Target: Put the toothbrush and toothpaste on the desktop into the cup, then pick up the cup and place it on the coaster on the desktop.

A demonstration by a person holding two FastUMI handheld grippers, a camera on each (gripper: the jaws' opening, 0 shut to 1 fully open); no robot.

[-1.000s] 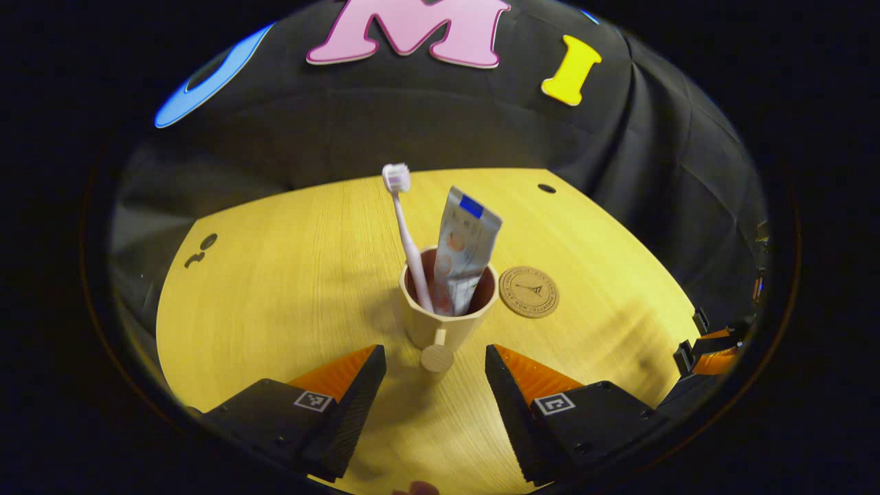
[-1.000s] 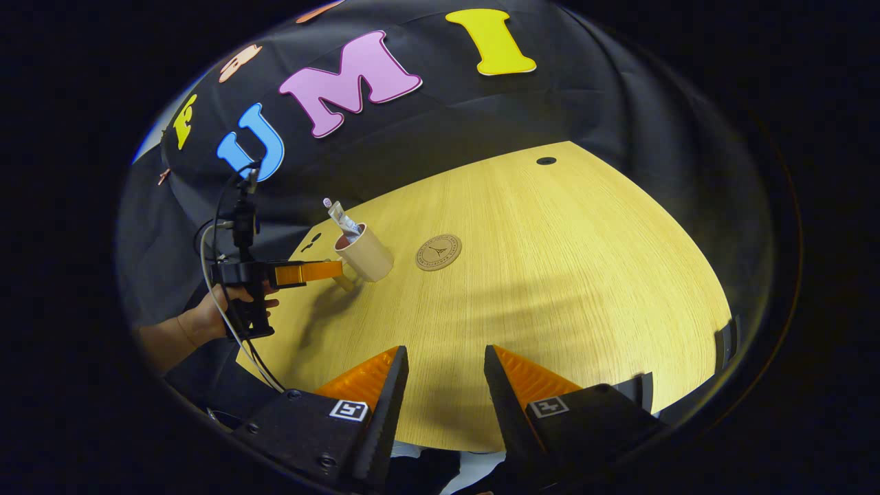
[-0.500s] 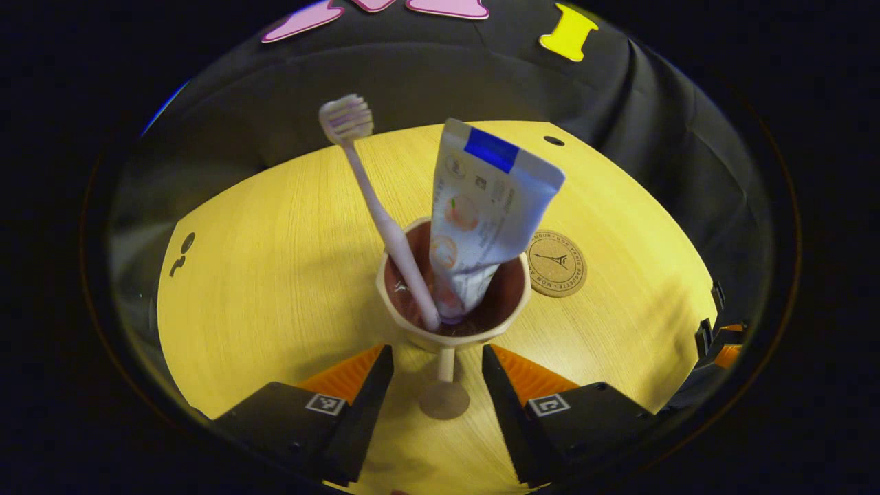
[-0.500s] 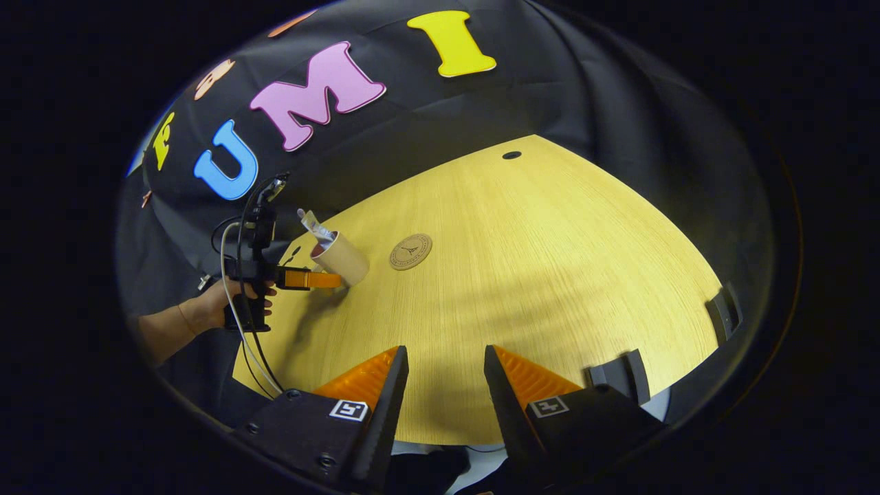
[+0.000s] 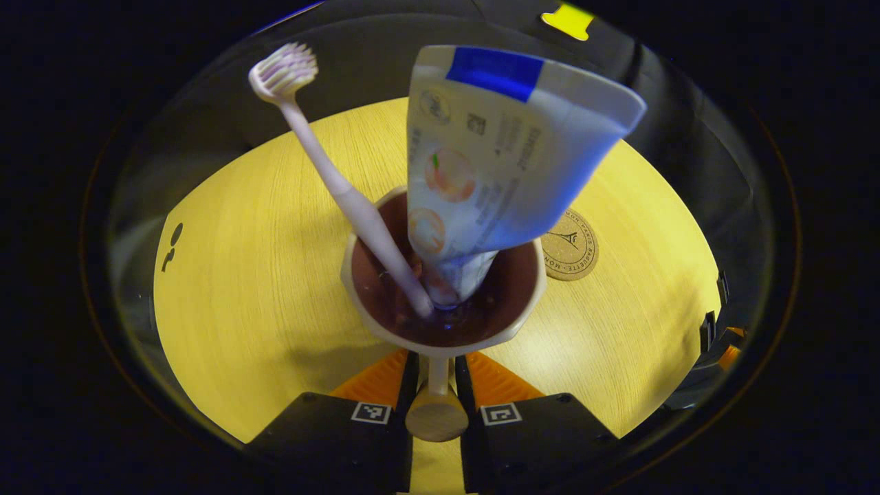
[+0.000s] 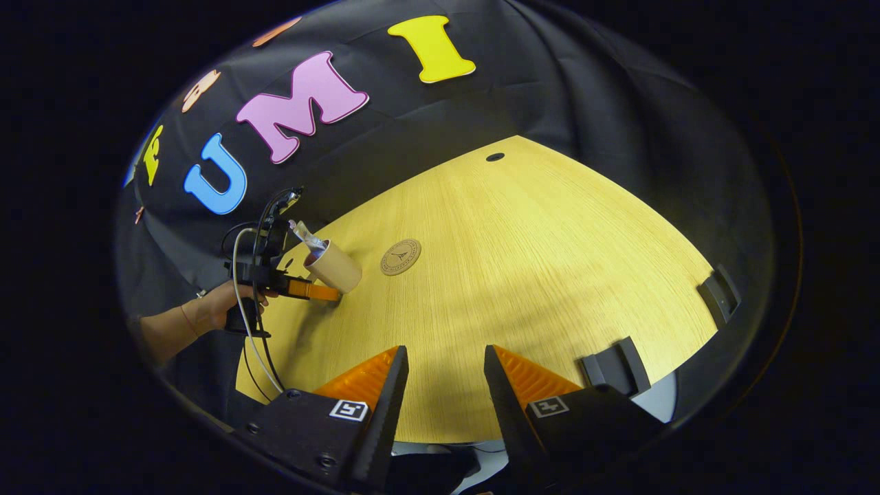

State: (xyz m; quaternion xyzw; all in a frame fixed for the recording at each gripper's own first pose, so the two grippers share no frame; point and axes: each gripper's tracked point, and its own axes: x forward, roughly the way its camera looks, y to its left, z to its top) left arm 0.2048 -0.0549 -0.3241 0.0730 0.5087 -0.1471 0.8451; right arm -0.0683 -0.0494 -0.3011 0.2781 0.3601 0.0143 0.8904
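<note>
A beige cup [image 5: 347, 278] with a dark red inside stands close in front in the left gripper view. A pink toothbrush [image 5: 330, 179] and a white toothpaste tube [image 5: 495, 158] lean in it. My left gripper [image 5: 436, 364] is shut on the cup's handle [image 5: 436, 416], a thin peg ending in a round knob. The round cork coaster [image 5: 569, 235] lies on the table just right of the cup. In the right gripper view the cup [image 6: 337, 267] and coaster [image 6: 401, 256] sit far left, and my right gripper [image 6: 440, 371] hangs open near the table's front edge.
The yellow wooden table [image 6: 536, 261] stretches wide to the right of the coaster. A hand [image 6: 220, 309] holds the left gripper [image 6: 309, 289] with cables trailing. Dark clips [image 6: 619, 364] sit on the table's near right edge. A small hole [image 6: 495, 157] marks the far side.
My left gripper has moved forward up to the cup and its fingers have shut on the handle peg. The right gripper has swung slightly, still open.
</note>
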